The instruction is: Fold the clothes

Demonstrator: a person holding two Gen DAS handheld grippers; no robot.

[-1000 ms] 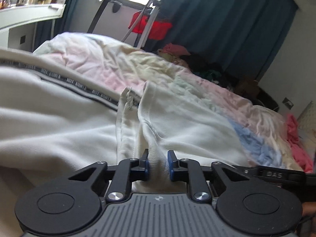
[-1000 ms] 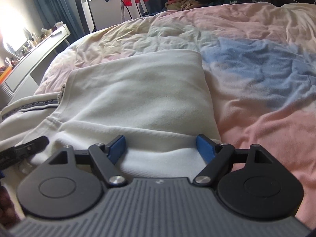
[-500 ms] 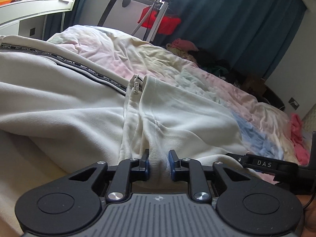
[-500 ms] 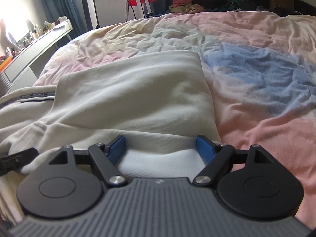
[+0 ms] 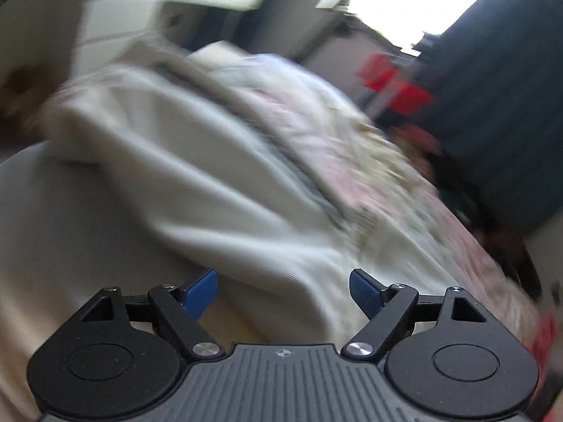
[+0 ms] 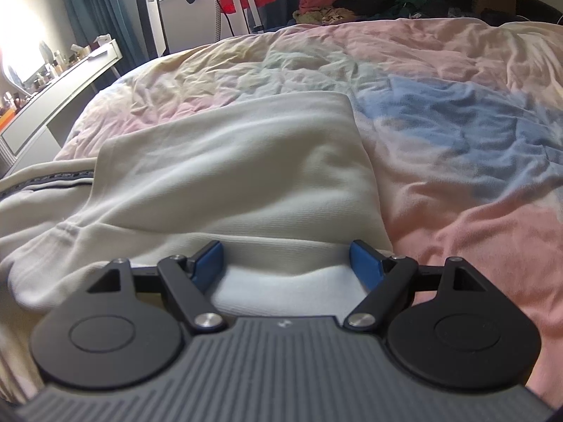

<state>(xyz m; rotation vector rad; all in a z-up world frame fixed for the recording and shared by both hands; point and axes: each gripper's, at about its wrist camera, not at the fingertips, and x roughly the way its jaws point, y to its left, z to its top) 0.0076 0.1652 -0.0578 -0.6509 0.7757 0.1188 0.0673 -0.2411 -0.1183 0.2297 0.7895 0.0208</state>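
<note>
Left tool (image 5: 283, 286) has just opened, releasing the fold of cream garment (image 5: 197, 190) it pinched; nothing gripped now, view blurred. Right tool (image 6: 286, 260) spread wide over the garment's folded panel on the bed (image 6: 457, 140). Fold apparently laid.

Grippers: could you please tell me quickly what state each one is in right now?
Left gripper: open, jaws just opened, gripping nothing.
Right gripper: open, over the white garment, not gripping it.
</note>
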